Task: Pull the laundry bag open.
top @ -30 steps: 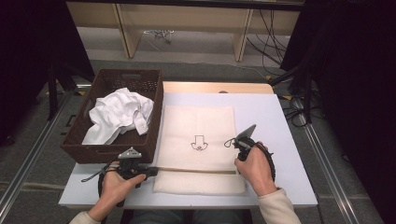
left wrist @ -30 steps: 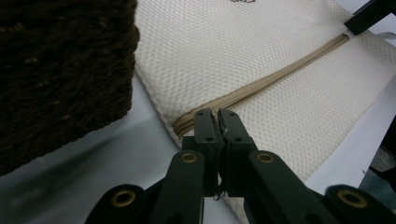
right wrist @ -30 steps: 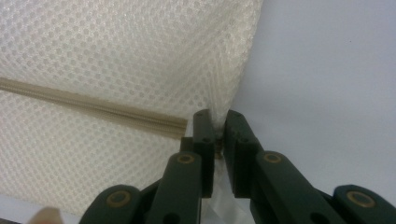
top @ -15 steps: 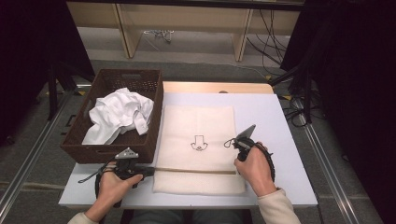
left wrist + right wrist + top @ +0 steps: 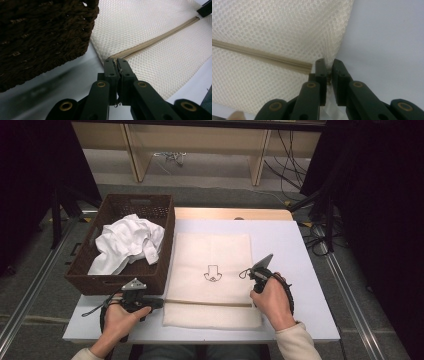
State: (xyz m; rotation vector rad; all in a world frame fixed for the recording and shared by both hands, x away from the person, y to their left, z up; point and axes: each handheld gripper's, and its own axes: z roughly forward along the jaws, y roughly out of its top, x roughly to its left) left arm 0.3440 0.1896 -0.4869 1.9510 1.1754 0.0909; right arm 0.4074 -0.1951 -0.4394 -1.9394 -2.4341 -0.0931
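Observation:
A cream mesh bag [image 5: 212,255] lies flat on the white table, with a small printed mark at its middle and a tan zipper [image 5: 210,302] running across its near part. My left gripper [image 5: 161,303] is at the zipper's left end, jaws pressed together on the bag's edge [image 5: 116,61]. My right gripper [image 5: 254,290] is at the bag's right edge beside the zipper's other end. Its jaws pinch a fold of mesh [image 5: 328,62]. In the left gripper view the zipper [image 5: 160,37] runs away to the upper right.
A dark wicker basket [image 5: 120,282] stands left of the bag, touching its edge, with crumpled white cloth [image 5: 130,242] inside. The basket's corner [image 5: 42,32] looms just left of my left gripper. Bare table [image 5: 387,37] lies right of the bag.

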